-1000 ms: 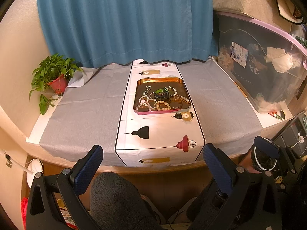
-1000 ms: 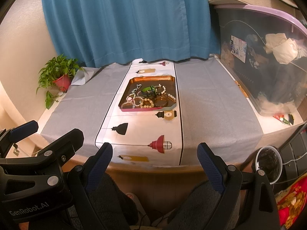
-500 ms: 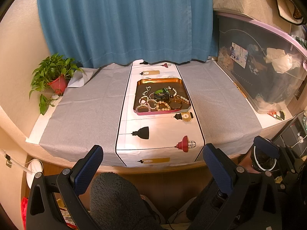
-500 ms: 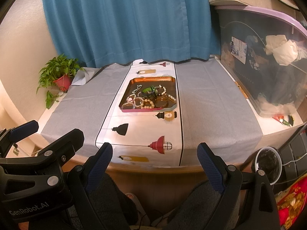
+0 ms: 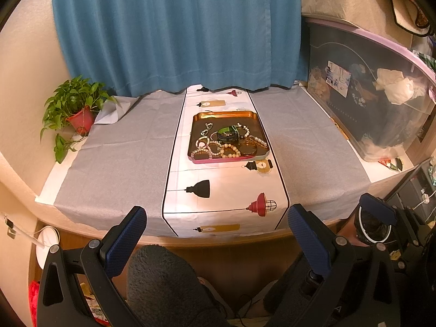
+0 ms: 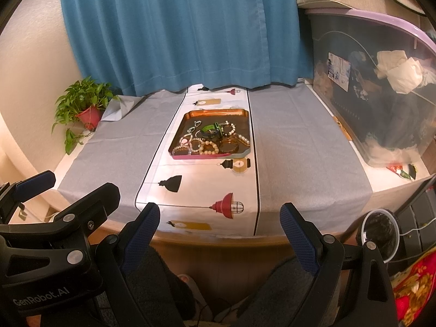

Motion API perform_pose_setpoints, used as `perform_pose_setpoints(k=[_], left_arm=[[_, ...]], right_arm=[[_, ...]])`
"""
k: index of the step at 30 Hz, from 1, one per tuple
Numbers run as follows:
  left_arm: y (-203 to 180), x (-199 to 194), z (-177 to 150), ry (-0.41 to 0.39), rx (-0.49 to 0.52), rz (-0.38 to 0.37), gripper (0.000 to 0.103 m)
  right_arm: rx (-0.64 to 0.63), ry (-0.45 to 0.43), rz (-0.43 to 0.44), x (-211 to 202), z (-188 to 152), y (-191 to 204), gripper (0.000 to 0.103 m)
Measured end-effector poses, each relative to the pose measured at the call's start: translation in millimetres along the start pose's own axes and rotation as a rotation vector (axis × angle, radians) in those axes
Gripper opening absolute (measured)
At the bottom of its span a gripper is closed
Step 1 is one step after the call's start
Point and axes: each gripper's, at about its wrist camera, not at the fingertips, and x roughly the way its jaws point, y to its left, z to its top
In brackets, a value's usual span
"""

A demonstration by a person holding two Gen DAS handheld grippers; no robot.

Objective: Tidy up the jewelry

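A copper tray [image 5: 226,115] [image 6: 216,113] sits mid-table on a white runner printed with lamps. In it lies a heap of jewelry [image 5: 227,143] [image 6: 211,140]: bead bracelets, pearl strands, a brown bangle and a green and black watch. My left gripper [image 5: 218,231] is open and empty, held below the table's front edge, well short of the tray. My right gripper [image 6: 219,226] is also open and empty, at the same low spot. The left gripper's body shows at the lower left of the right wrist view.
A grey cloth [image 5: 120,150] covers the table. A potted plant [image 5: 73,106] stands at the far left corner, a large clear storage bin [image 5: 381,103] along the right side. A blue curtain [image 5: 177,27] hangs behind. A person's dark-clad knees [image 5: 163,280] are under the grippers.
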Motion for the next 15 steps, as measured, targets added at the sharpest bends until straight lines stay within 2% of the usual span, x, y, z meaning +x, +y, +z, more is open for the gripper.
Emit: perform_pose_setpoints(k=[15], left_arm=[[-0.2, -0.2, 0.3, 0.006, 0.007, -0.009, 0.103]], right_arm=[[-0.001, 0.002, 0.005, 0.0, -1.4, 0.5, 0.090]])
